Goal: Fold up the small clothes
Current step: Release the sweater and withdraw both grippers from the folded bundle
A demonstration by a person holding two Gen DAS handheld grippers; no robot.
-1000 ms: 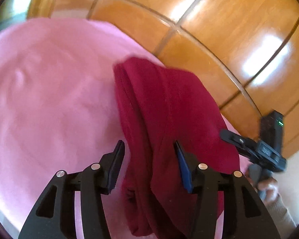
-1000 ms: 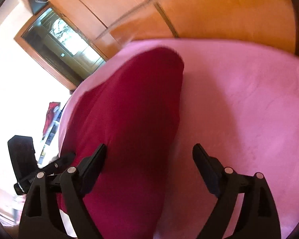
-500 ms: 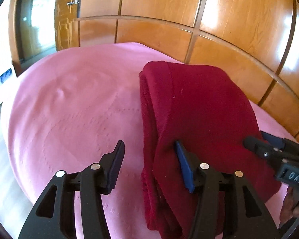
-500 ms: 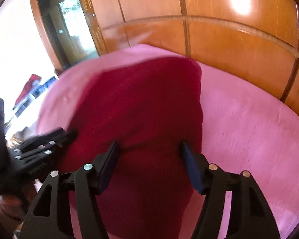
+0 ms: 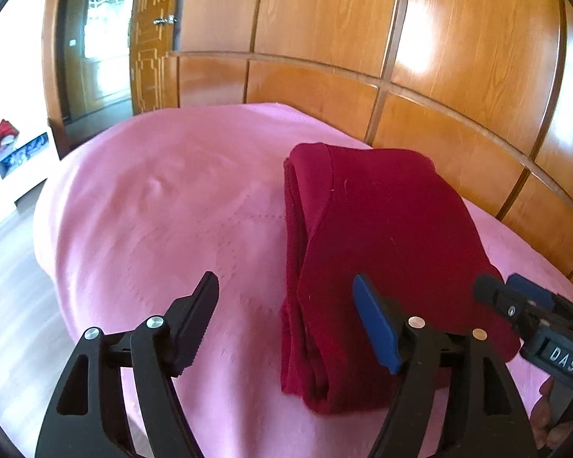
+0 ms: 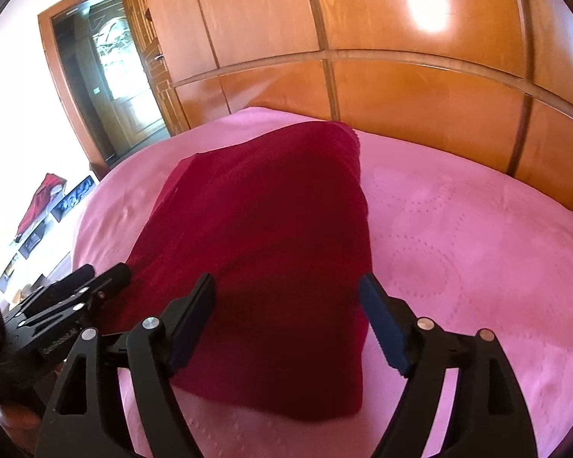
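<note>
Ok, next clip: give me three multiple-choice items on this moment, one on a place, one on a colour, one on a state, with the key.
1. Where does the garment lie?
A. On the pink cover, near the wood panelling
B. On the floor
C. Draped over the door

2. What colour is the garment?
A. White
B. Dark red
C. Blue

3. How do the two grippers stand?
A. Both clamped on the garment
B. Left clamped, right open
C. Both open, gripping nothing

Key:
1 A: the garment rests on the cover beside the panelling.
2 B: it shows dark red in both views.
3 C: the left gripper and the right gripper each have their jaws spread, which have just been opening, with no pad pressing the cloth.
</note>
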